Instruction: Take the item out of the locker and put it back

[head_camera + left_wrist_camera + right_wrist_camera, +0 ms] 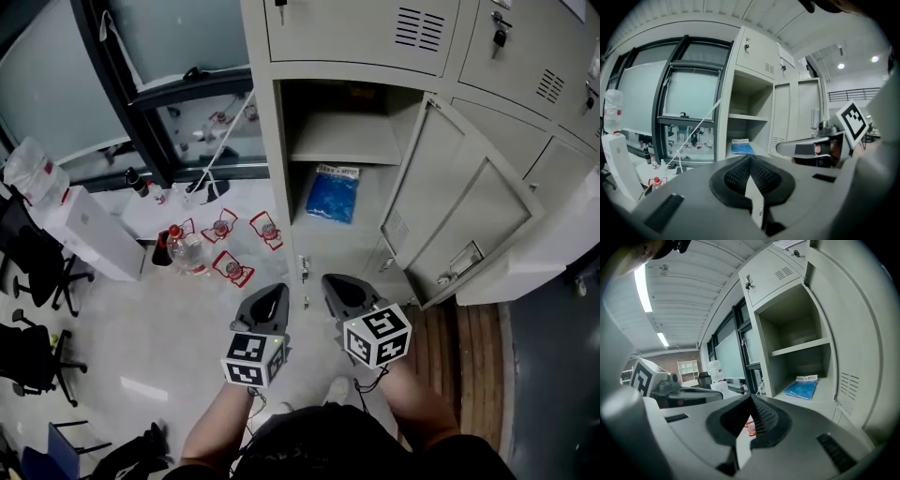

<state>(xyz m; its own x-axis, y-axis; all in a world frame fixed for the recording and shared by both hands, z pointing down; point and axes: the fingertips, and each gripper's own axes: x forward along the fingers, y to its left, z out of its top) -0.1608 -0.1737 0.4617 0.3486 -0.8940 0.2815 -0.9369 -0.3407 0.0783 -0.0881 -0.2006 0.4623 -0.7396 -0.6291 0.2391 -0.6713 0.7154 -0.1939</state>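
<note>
The blue bag point(333, 195) lies flat on the bottom of the open locker point(272, 141) compartment, under the shelf point(342, 141), upper centre of the head view. Nothing touches it. The door point(450, 220) hangs open to its right.

Both tongs sit well short of it, low centre of frame. The left tongs point(270, 302) are fully closed & empty. The right tongs point(343, 292) are pinched together too, w/ nothing between the pads. Can't tell if the bag is waiting to come out or is back in place.

Risks if I go in:
- Closed tips would shove the bag to the rear wall instead of gripping, so open first.
- It's flat & looks slick, so it prob. slips from a shallow pinch.
- The right tongs could clip the door edge.
- The shelf leaves little headroom.
</note>
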